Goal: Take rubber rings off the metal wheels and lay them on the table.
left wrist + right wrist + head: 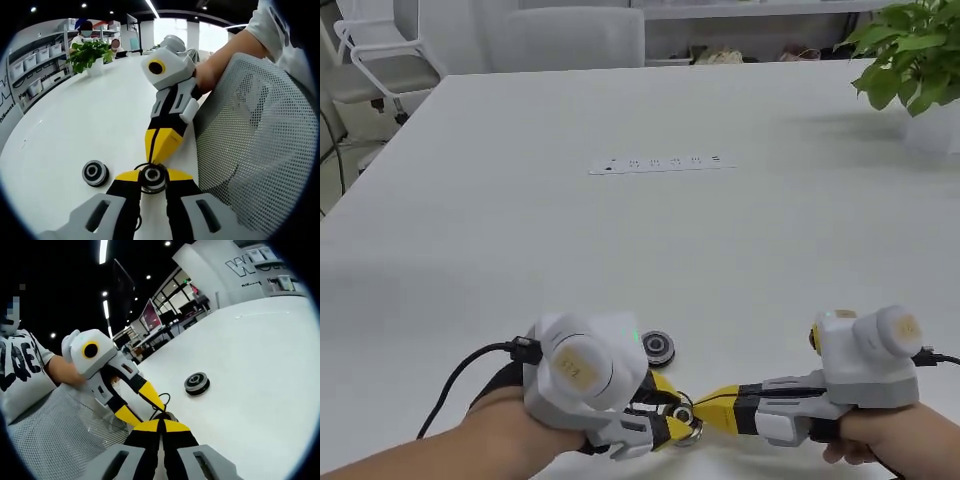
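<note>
- Rubber ring: thin black loop, looks partly lifted off the rim of the metal wheel; the rest seems to sit on the wheel. Too thin to say how much is off.
- Metal wheel sits at the near edge of the table, centre, betw. the two tools.
- Left gripper: jaws clamped on the wheel from both sides, yellow tips on opposite faces. Prob. there to stop the wheel turning or sliding while the ring is pulled.
- Right gripper: comes in from the right, jaws pressed together w/ no gap, tips right at the wheel rim. Looks like it is nipping the ring; contact pt is tiny, so that's a judgement.
- Tools face each other nose to nose, so a pull by the right one would go straight away from the left one's hold.
- Second wheel: lies flat on the table just beyond the held one, slightly left, apart from both tools. Dark band round it, so its ring is prob. on and waiting.
- Step: peeling the ring from wheel no. 1. No loose ring seen on the table, so task looks early.
- Risk: ring snaps back onto the rim, or the wheel twists in the clamp.
- Bkgd: power strip at far centre, plant far right.
</note>
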A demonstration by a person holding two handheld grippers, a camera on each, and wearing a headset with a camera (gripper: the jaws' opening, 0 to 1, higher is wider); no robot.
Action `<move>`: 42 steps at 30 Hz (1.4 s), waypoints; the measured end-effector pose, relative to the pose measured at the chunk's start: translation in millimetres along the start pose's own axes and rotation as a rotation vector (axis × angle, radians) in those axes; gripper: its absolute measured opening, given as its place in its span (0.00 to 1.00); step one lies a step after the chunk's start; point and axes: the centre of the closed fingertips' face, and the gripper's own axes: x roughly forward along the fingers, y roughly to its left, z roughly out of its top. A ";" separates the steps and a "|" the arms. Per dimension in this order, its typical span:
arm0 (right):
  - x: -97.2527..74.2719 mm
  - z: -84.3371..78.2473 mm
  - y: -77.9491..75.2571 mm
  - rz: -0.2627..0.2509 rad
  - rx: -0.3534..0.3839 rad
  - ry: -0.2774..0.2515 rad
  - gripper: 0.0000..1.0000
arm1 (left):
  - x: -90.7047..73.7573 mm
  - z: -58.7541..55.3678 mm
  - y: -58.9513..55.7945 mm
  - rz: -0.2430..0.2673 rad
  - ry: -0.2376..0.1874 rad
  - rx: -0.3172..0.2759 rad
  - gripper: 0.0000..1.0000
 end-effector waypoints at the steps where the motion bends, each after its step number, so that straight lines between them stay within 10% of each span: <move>1: -0.1 0.2 0.3 0.000 0.000 -0.001 0.00 | -0.6 0.7 -0.4 -0.001 0.000 -0.001 0.14; 16: -1.9 2.4 3.1 0.008 0.000 -0.001 0.00 | -13.1 5.8 -5.9 -0.018 0.010 -0.016 0.24; 42: -3.5 10.8 12.3 0.031 -0.053 0.040 0.00 | -70.8 26.1 0.6 0.060 -0.090 -0.087 0.48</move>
